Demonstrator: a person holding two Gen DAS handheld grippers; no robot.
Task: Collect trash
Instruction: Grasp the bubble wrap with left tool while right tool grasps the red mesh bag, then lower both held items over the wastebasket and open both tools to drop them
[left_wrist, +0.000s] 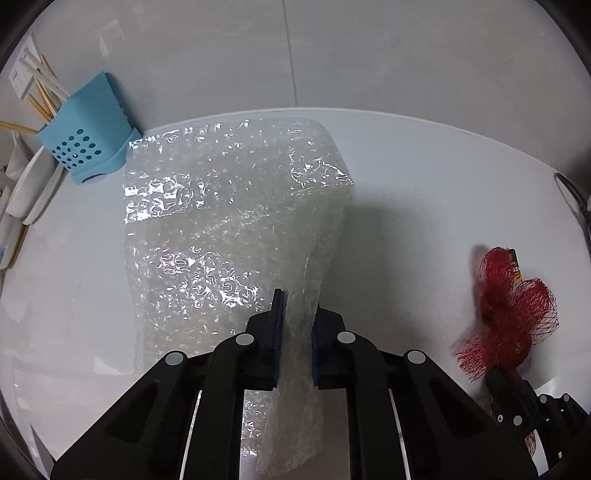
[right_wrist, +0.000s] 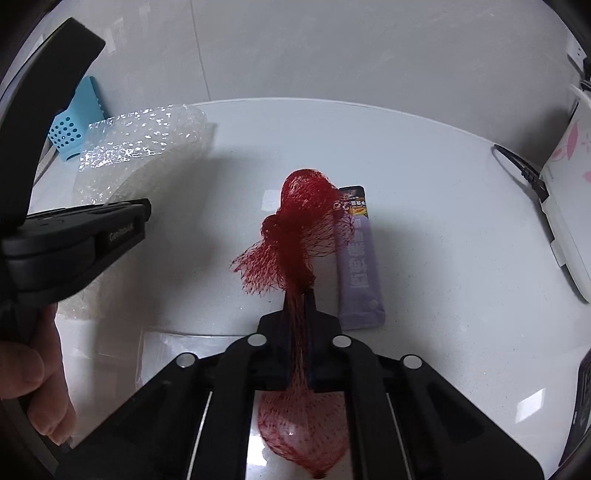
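Observation:
My left gripper (left_wrist: 297, 314) is shut on a sheet of clear bubble wrap (left_wrist: 229, 221), which spreads out ahead over the white counter (left_wrist: 424, 177). The bubble wrap also shows in the right wrist view (right_wrist: 144, 144), with the left gripper (right_wrist: 144, 214) beside it. My right gripper (right_wrist: 299, 295) is shut on a red mesh net bag (right_wrist: 295, 229), which hangs through the fingers. The net also shows in the left wrist view (left_wrist: 509, 310). A purple snack wrapper (right_wrist: 358, 266) lies on the counter just right of the net.
A blue utensil holder (left_wrist: 86, 136) with chopsticks stands at the back left by the tiled wall. White dishes (left_wrist: 29, 188) sit at the left edge. A white appliance (right_wrist: 569, 206) with a black cable (right_wrist: 517, 162) is at the right.

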